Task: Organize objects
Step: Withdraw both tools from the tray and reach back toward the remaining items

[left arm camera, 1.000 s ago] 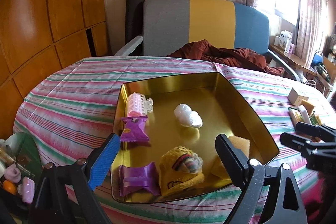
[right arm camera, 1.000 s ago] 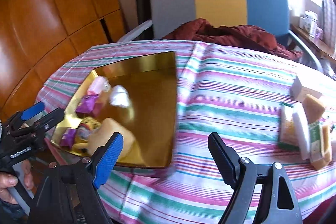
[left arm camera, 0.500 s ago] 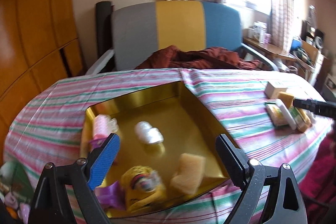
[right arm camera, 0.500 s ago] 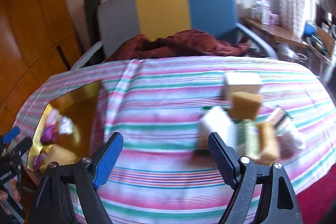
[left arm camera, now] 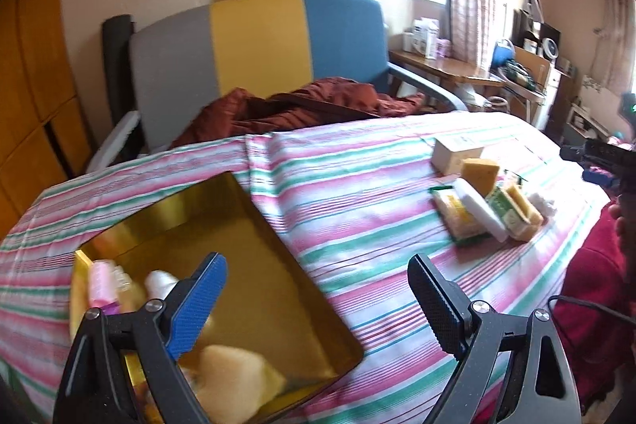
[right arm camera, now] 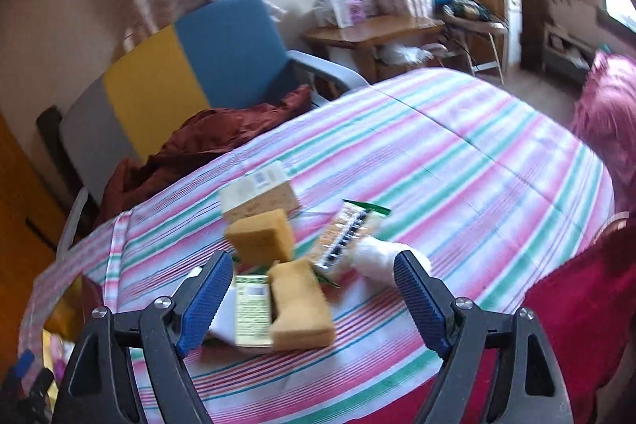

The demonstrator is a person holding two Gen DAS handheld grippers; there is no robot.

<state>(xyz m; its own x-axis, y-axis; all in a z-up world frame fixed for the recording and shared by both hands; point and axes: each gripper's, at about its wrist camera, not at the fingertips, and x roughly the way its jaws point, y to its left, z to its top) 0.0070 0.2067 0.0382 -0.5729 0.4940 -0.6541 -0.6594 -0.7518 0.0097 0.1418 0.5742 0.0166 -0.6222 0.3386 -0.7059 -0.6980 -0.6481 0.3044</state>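
Note:
A gold tin tray [left arm camera: 258, 245] lies on the striped tablecloth and holds a pink roller [left arm camera: 101, 281], a white lump [left arm camera: 159, 281] and a yellow sponge [left arm camera: 234, 380]. My left gripper [left arm camera: 318, 301] hovers open over the tray's right side, with nothing between its fingers. To the right lies a heap of loose items: a cardboard box [right arm camera: 258, 191], two yellow sponges [right arm camera: 260, 235] [right arm camera: 300, 304], a green-labelled pack [right arm camera: 252, 308], a barcoded packet [right arm camera: 346, 233] and a white wad [right arm camera: 377, 257]. My right gripper [right arm camera: 314, 304] stands open just above that heap, holding nothing.
A grey, yellow and blue chair [left arm camera: 254, 38] with a dark red cloth [left arm camera: 302, 106] stands behind the table. A wooden side table [right arm camera: 369, 26] and clutter sit by the window. A person's red sleeve [right arm camera: 576, 304] is at the table's right edge.
Both grippers swung to the right. The left one moved from the tray's middle toward its right side. The right one left the tray and arrived over the heap of loose items.

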